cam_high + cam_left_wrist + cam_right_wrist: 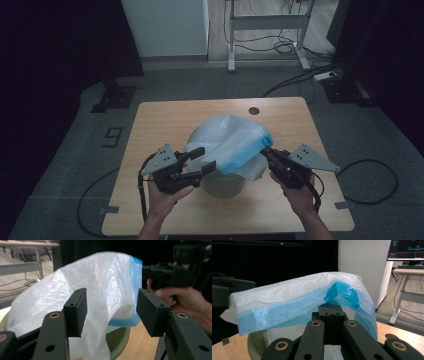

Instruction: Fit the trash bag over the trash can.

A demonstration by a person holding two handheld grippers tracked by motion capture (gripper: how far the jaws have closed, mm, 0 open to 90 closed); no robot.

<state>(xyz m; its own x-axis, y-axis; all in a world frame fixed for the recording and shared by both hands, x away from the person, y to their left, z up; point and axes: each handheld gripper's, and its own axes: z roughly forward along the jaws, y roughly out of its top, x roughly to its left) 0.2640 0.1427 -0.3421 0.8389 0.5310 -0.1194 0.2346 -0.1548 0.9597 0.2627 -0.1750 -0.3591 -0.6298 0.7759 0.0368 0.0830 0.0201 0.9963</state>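
Right gripper (332, 311): jaws clamped on the blue edge of the bag (227, 140). Left gripper (111, 308): jaws wide, astride the bag's white film. Bag drapes over the bin (225, 184), mid-table (150, 120); bare tabletop surrounds it.

High view: above your side of the table (150, 125), looking forward and down; your forearms enter from the bottom edge, floor beyond. Left gripper view: rides low, very near, facing across the plastic bag (82, 285) toward your other hand (185, 302). Right gripper view: equally near, facing along its jaws under the bag toward a white wall (362, 265). All three share the bag and the green bin (225, 185) beneath it.
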